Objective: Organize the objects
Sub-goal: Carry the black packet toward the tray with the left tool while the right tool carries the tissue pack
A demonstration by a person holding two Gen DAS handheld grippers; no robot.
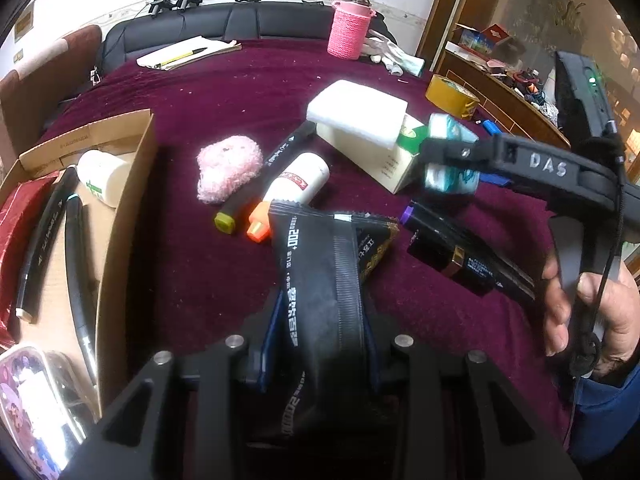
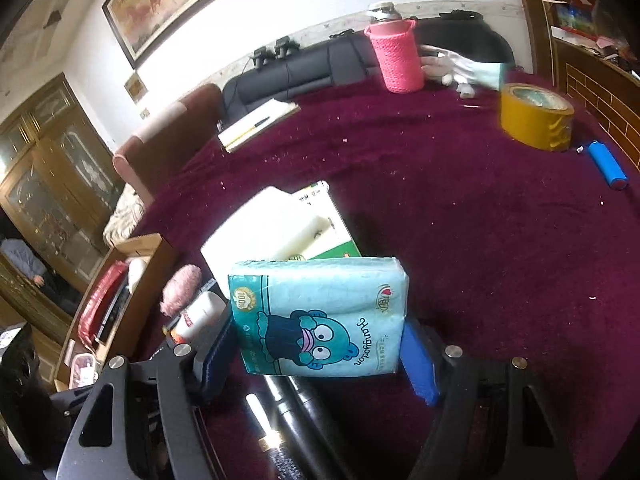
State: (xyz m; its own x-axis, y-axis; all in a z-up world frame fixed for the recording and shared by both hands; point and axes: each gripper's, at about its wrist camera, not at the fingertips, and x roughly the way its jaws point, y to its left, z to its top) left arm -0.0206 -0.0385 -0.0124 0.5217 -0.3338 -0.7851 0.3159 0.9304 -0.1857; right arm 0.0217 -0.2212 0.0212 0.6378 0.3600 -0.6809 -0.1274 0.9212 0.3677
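My left gripper (image 1: pixel 320 344) is shut on a black snack packet (image 1: pixel 320 280) and holds it above the maroon table. My right gripper (image 2: pixel 320 344) is shut on a teal tissue pack (image 2: pixel 320 316), lifted off the table; it also shows in the left wrist view (image 1: pixel 448 156) to the right. A cardboard box (image 1: pixel 124 208) at the left holds markers, a white bottle and a red packet. On the table lie a pink fluffy ball (image 1: pixel 228 168), a black marker (image 1: pixel 264 172), a white bottle with an orange cap (image 1: pixel 292 188) and a white foam block on a carton (image 1: pixel 360 116).
A black-and-gold box (image 1: pixel 452 256) and purple-capped marker lie at the right. A yellow tape roll (image 2: pixel 536 116), blue lighter (image 2: pixel 606 164), pink knitted bottle cover (image 2: pixel 396 56), gloves and a notepad with pen (image 2: pixel 256 124) sit farther back. A black sofa is behind.
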